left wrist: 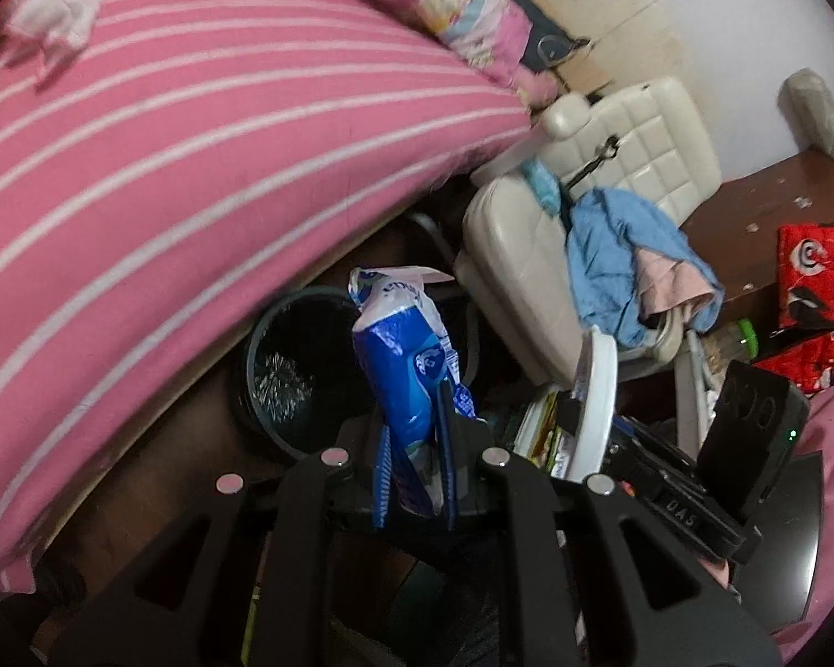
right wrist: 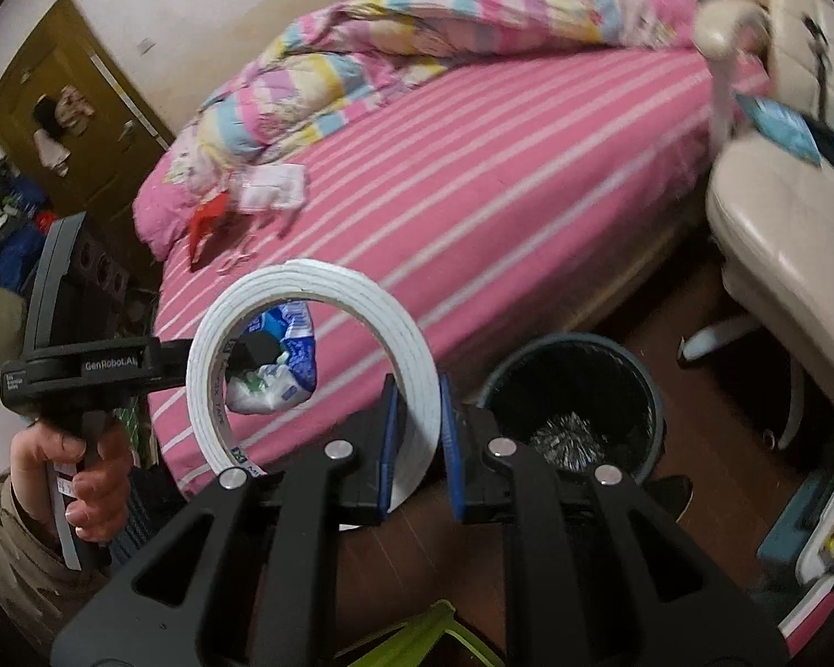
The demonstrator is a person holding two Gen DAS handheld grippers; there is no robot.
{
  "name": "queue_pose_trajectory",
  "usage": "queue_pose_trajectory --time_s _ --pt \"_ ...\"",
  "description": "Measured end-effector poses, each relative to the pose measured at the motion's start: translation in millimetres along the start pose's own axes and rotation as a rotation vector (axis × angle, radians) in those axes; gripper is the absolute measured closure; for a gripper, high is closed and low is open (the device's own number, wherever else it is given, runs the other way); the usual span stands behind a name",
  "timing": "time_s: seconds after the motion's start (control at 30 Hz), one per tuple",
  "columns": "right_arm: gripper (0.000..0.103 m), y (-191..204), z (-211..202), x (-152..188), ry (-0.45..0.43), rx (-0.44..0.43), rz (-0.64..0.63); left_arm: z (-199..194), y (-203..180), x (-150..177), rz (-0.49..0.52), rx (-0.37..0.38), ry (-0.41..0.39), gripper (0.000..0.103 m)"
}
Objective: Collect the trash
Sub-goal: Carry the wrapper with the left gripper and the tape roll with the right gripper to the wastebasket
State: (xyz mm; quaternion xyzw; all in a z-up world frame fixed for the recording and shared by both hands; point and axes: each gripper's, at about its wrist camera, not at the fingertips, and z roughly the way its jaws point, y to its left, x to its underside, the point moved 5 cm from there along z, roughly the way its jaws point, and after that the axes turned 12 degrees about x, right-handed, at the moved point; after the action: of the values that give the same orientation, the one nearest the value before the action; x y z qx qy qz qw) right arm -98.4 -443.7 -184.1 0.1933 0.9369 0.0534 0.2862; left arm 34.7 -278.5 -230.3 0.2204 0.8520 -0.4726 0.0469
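Left wrist: blue wrapper (left wrist: 403, 367) clamped upright in left gripper (left wrist: 414, 478), above bin (left wrist: 283, 367). Right wrist: tape roll (right wrist: 317, 367) pinched by right gripper (right wrist: 417, 444), beside bin.

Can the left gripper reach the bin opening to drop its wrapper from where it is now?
Probably yes. The left gripper is shut on the wrapper, and the bin stands open just beyond it beside the bed, with nothing between. The tape roll sits off to the right.

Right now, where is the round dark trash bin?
The round dark trash bin stands on the brown floor between the pink striped bed and cream chair.
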Motion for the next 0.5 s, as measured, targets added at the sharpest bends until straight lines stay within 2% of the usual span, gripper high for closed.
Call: queue_pose_trajectory --time_s 0.2,0.33,0.4,0.5 --pt "0.088 -57 44 27 0.076 0.047 0.105 64 30 8 -0.035 -0.047 0.103 0.089" --pt "0.088 -86 78 39 0.142 0.123 0.102 99 48 10 -0.054 -0.066 0.154 0.089" --pt "0.088 -98 96 40 0.193 0.103 0.151 115 58 10 -0.064 -0.073 0.177 0.089" --pt "0.088 -104 111 33 0.221 0.151 0.119 143 73 6 -0.084 -0.091 0.214 0.089"
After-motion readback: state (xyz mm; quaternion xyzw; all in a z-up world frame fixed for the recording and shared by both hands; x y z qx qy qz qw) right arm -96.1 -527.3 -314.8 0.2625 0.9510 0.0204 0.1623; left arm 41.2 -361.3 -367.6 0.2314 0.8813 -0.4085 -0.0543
